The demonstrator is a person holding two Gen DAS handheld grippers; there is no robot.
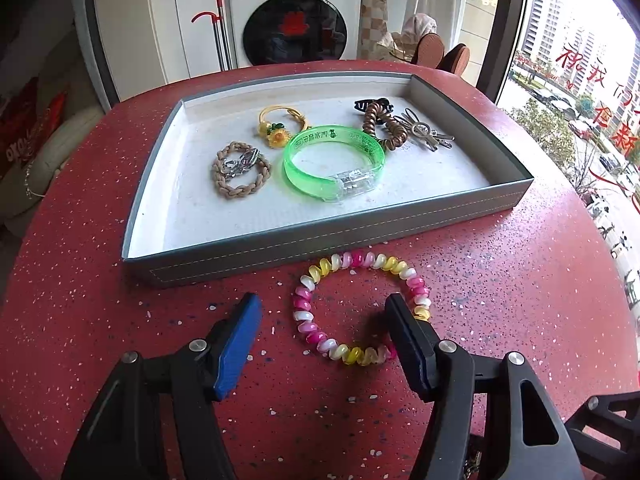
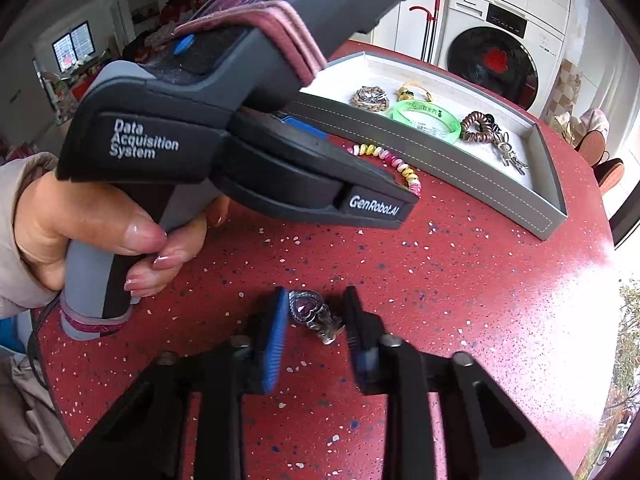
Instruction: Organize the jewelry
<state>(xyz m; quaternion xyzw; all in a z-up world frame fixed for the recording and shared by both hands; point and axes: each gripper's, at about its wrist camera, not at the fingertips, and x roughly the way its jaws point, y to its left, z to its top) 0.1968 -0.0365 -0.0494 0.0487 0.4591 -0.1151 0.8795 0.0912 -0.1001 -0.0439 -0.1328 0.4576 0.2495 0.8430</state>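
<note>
Red tabletop: two loose pieces are left outside the grey tray.
Step in hand: both pieces are being picked up.
Left tongs: spread wide around the spiral hair tie at lower centre, one finger inside its loop; nothing is gripped.
Right tongs: narrowed around the heart ring at lower centre; pad contact cannot be told.
Next move: each grip is to be completed, then carried to the tray.
</note>
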